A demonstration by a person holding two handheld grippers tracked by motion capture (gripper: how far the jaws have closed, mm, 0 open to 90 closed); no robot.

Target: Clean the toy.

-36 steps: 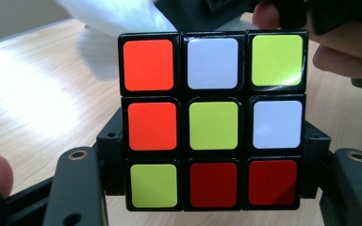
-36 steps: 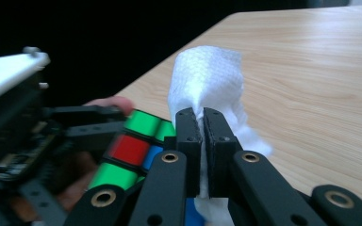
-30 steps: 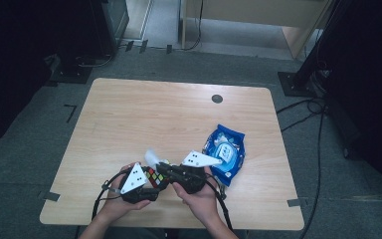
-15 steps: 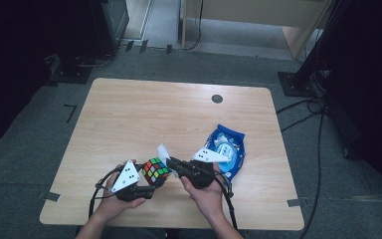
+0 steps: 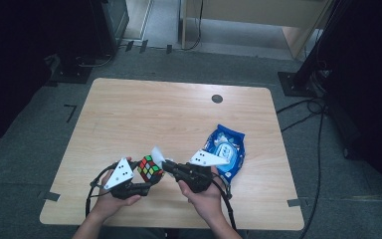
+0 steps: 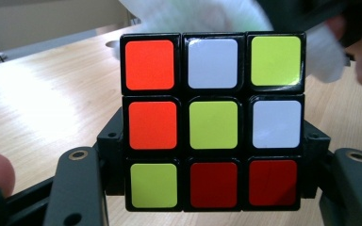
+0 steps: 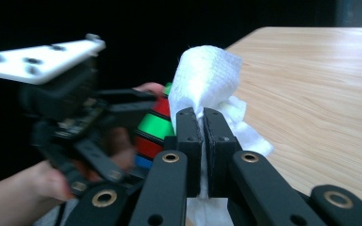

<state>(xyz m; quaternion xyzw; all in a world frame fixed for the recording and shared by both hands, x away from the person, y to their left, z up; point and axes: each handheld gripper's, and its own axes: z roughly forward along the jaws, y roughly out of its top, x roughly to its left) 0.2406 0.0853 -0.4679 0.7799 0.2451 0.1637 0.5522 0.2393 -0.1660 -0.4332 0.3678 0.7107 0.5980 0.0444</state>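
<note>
At the near edge of the table (image 5: pixel 129 114), a person's two hands bring a pair of grippers together. The left gripper (image 5: pixel 146 180) clamps a colour cube (image 5: pixel 150 169) between its jaws, one jaw against each side, the cube raised just off the wood. In the left gripper view the cube (image 6: pixel 213 120) stands squarely between the jaws, facing the camera with orange, white, yellow-green and red squares. The right gripper (image 5: pixel 165 165) has its jaws pinched nearly together on a white wipe (image 5: pixel 157 153); in the right gripper view the wipe (image 7: pixel 207 80) rises in a crumpled tuft above the closed jaw tips and trails out below them. The tuft sits at the cube's upper far side, just ahead of the right jaws; whether it touches the cube cannot be told. Beyond the right hand (image 5: pixel 205 199), just past its gripper's grey plate, lies a blue wipe pack (image 5: pixel 226 152) flat on the table. Farther off, well clear of both jaws, a small dark round cap (image 5: pixel 217 98) sits in the tabletop.
</note>
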